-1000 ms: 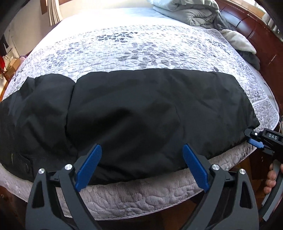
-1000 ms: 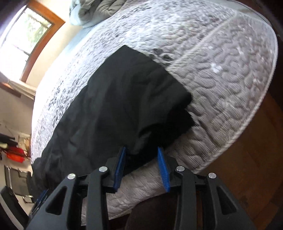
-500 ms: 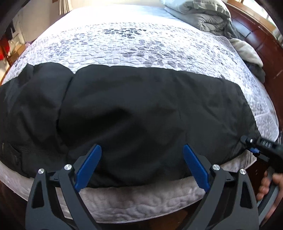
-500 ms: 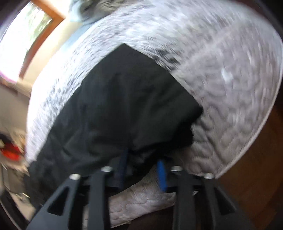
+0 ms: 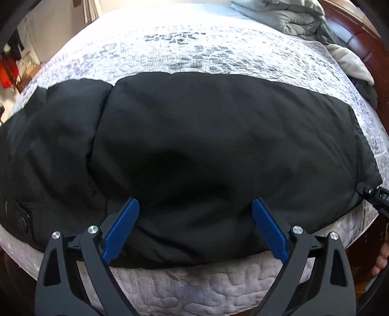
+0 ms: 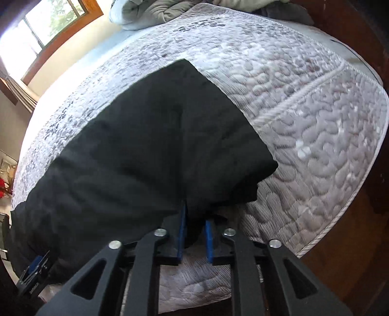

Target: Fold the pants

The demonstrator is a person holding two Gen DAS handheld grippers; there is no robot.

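Black pants lie flat across the near edge of the bed, waistband with a button at the left. My left gripper is open wide, its blue pads spread just above the pants' near edge. My right gripper is at the leg-end corner of the pants, black fabric pinched between its narrow blue pads; its jaws are opening slightly. The right gripper also shows at the pants' right corner in the left wrist view. The left gripper appears at the lower left of the right wrist view.
A grey-white quilted bedspread covers the bed. A crumpled grey duvet lies at the far end. A dark wooden bed frame runs along the right. A person's hand shows below the right gripper. A window is at the far left.
The right gripper's jaws have narrowed around the corner of the pants and it has rolled a little. The left gripper has come down closer to the pants' near edge, still open.
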